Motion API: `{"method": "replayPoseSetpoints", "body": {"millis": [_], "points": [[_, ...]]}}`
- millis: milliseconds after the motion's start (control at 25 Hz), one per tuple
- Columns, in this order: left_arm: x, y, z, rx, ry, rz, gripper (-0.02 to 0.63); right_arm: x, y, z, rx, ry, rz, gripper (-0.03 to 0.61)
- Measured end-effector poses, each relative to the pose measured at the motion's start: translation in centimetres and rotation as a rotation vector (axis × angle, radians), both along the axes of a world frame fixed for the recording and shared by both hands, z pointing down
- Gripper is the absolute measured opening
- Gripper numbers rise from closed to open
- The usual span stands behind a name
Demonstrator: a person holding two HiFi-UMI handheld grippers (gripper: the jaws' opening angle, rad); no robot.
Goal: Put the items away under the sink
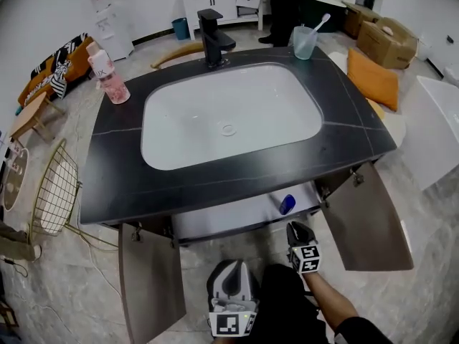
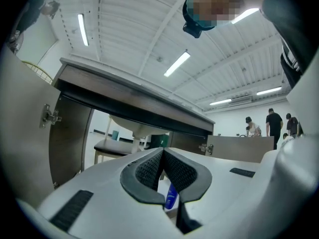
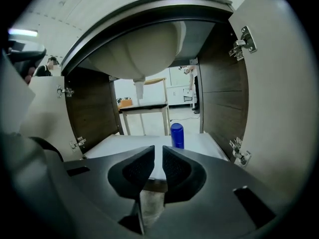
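Observation:
A small blue bottle [image 1: 287, 204] stands upright on the white shelf [image 1: 237, 215] inside the open cabinet under the sink, near its right side. In the right gripper view the blue bottle [image 3: 177, 136] is just beyond my right gripper [image 3: 158, 151], whose pads stand a narrow gap apart with nothing between them. That right gripper [image 1: 300, 228] hangs in front of the shelf edge. My left gripper [image 1: 231, 271] is lower and further back, outside the cabinet. Its pads meet at the tips on nothing, left gripper [image 2: 163, 151], with the bottle [image 2: 171, 195] showing below them.
Both cabinet doors stand wide open, left door [image 1: 150, 282] and right door [image 1: 373, 221]. On the black countertop are a pink bottle [image 1: 109, 74], a black faucet [image 1: 214, 38] and a clear cup with a toothbrush [image 1: 305, 41]. A gold wire basket [image 1: 54, 192] stands on the floor to the left.

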State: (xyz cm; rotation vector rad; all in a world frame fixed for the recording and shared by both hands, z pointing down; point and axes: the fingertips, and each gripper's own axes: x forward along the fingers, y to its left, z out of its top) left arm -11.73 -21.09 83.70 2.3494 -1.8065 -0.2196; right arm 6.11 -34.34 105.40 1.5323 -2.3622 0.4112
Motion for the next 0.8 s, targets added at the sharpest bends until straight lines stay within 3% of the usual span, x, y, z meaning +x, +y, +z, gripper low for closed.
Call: {"method": "replayPoseSetpoints", "body": {"millis": [160,400,640,800], "points": [[-1.3,-0.2,-3.4,-0.003,-0.053,-0.018,0.015,-0.7,1.2,-2.5,-0.07,0.004,0.002,0.017],[-2.3,0.8,-11.0,-0.103,-0.009,-0.038,0.015,-1.7,4.6,-8.2,-0.226,0.026,-0.009,0.011],[-4.0,0.3,-21.2,-0.179,-0.004,-0.043,0.015,-3.6,6.5,-19.8,-0.288,0.034,-0.017,0.011],[-5.3,-0.8,-29.3,-0.165,-0.03,-0.032,0.015,-5.3,6.5,-29.8,-0.268,0.031,-0.035,0.011]]}}
